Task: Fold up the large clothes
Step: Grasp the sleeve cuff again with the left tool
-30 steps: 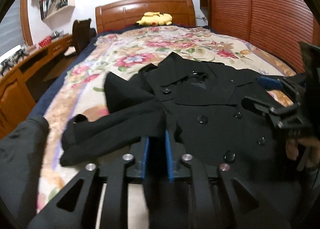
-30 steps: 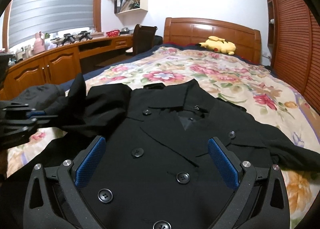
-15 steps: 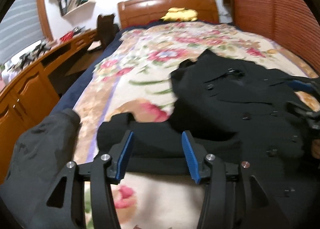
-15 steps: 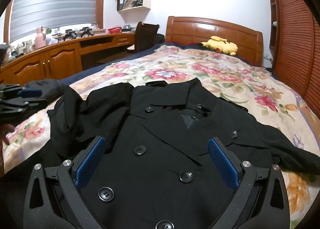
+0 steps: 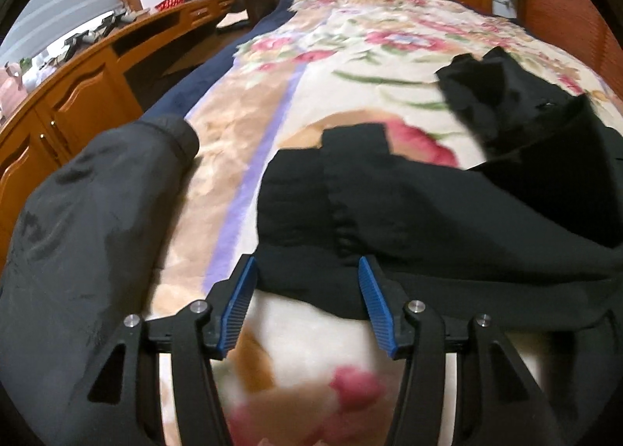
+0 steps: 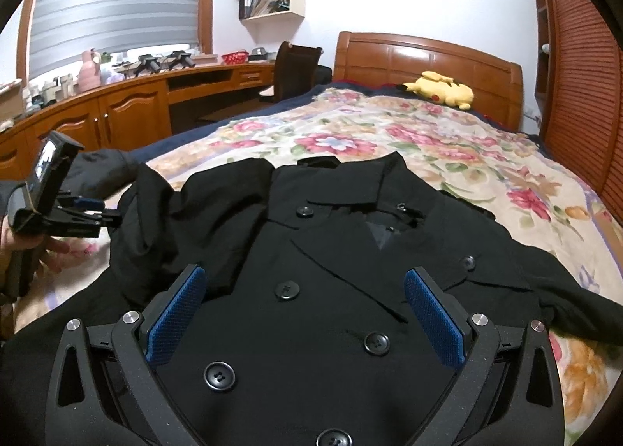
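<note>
I see the black coat (image 6: 311,271) lying face up on the bed (image 6: 447,134), which has a flowered blanket. Its collar points toward the wooden headboard (image 6: 428,57), and the front buttons are visible.

My right claw (image 6: 303,317) hangs over the chest of the coat with its blue pads (image 6: 432,313) wide apart. It holds nothing; I cannot tell if it touches the cloth.

My left claw (image 5: 307,302) is at the left side of the coat. Its pads (image 5: 373,302) are also wide apart and empty. The left sleeve (image 5: 331,204) lies folded across the blanket just in front of this claw, its cuff end between the two pads in the view. In the right wrist view, the left claw (image 6: 93,212) is beside the coat's shoulder, apart from the fabric.

A dark grey garment (image 5: 85,232) lies at the left edge of the bed. A yellow plush toy (image 6: 440,90) rests near the headboard.
</note>
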`<state>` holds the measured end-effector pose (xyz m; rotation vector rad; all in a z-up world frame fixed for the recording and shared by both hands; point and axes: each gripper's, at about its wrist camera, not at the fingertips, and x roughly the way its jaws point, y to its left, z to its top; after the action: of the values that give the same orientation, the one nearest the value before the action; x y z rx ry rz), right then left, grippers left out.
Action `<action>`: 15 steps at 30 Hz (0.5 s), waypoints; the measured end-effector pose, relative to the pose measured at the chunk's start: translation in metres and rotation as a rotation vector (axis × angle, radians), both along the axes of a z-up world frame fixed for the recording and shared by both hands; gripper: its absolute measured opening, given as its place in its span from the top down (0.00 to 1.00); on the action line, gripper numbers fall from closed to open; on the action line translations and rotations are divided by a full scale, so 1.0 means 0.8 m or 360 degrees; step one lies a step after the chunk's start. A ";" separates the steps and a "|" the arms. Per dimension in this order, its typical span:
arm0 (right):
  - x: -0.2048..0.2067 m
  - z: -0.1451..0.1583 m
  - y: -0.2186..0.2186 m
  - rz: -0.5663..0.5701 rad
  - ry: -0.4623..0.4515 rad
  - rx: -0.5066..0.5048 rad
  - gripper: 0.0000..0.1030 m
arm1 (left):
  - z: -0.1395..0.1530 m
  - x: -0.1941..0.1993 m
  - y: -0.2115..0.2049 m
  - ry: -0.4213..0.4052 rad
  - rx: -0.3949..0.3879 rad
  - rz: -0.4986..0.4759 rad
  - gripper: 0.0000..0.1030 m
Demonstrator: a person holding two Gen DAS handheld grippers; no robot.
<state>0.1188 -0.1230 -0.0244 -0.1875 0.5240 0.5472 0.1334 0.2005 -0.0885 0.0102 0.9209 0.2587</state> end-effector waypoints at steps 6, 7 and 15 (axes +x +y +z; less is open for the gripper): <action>0.001 -0.001 0.001 0.0003 0.0000 -0.0007 0.00 | -0.019 0.012 0.012 0.0070 -0.0033 0.0015 0.45; 0.001 -0.001 0.001 0.0003 0.0000 -0.0007 0.00 | -0.021 0.013 0.012 0.0073 -0.0027 0.0016 0.44; 0.003 -0.010 0.003 0.0025 0.0019 -0.0044 0.00 | -0.026 0.013 0.023 0.0062 -0.0084 0.0030 0.38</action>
<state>0.1213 -0.1207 -0.0327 -0.2150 0.5425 0.5566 0.1434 0.2187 -0.1092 -0.0424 0.9664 0.2521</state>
